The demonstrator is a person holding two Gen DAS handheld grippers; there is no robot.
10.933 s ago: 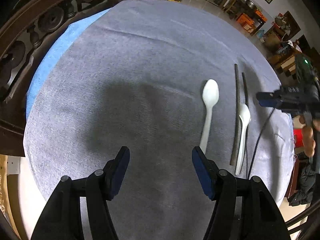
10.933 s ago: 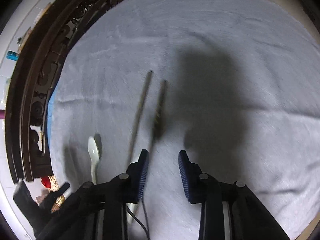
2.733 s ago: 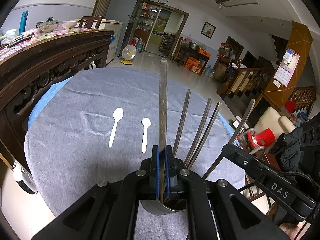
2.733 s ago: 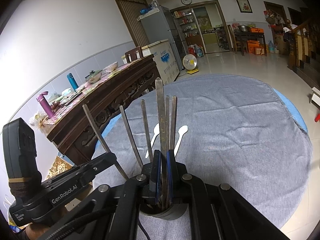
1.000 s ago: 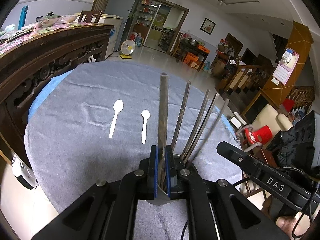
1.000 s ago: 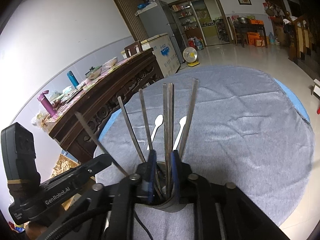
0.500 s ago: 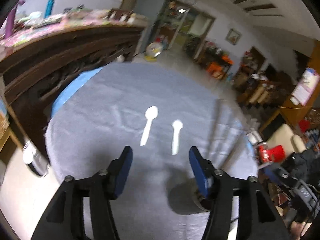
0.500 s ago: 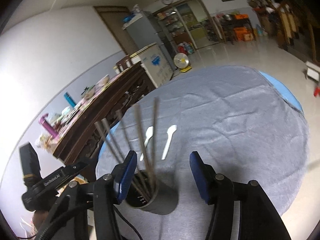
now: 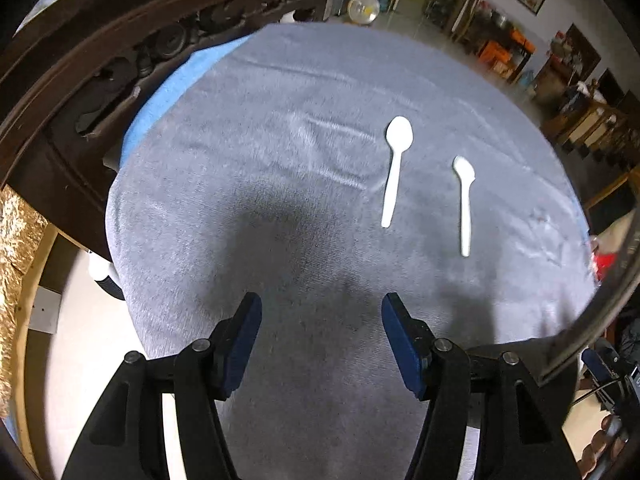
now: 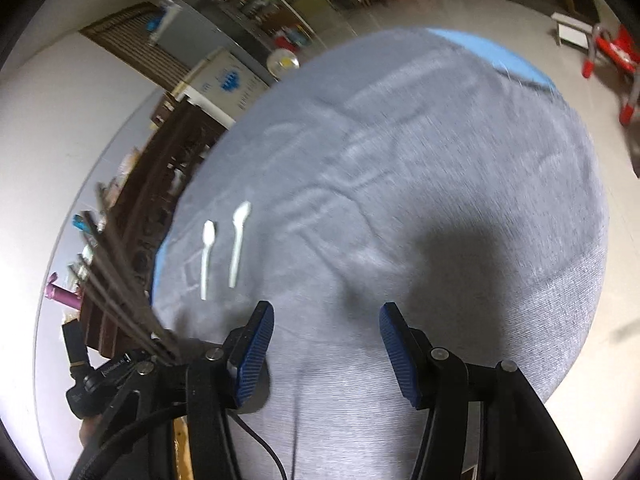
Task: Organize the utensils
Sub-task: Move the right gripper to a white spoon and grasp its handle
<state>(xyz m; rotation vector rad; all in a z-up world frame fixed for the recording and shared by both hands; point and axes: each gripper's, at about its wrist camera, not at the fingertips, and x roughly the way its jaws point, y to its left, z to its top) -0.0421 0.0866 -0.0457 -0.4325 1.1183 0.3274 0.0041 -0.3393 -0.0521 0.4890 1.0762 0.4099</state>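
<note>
Round surface under grey cloth, blue layer showing at the edge. Dark carved wooden sideboard just beside it, far left. Left tongs jaws wide apart, nothing between them, over bare cloth. Right tongs likewise spread, empty, over shadowed cloth. Both have just been opening. Dark chopsticks bunched at the left edge of the right view, blurred; holder not visible. Two white spoons lie side by side, apart, bowls away: larger spoon, smaller spoon.
</note>
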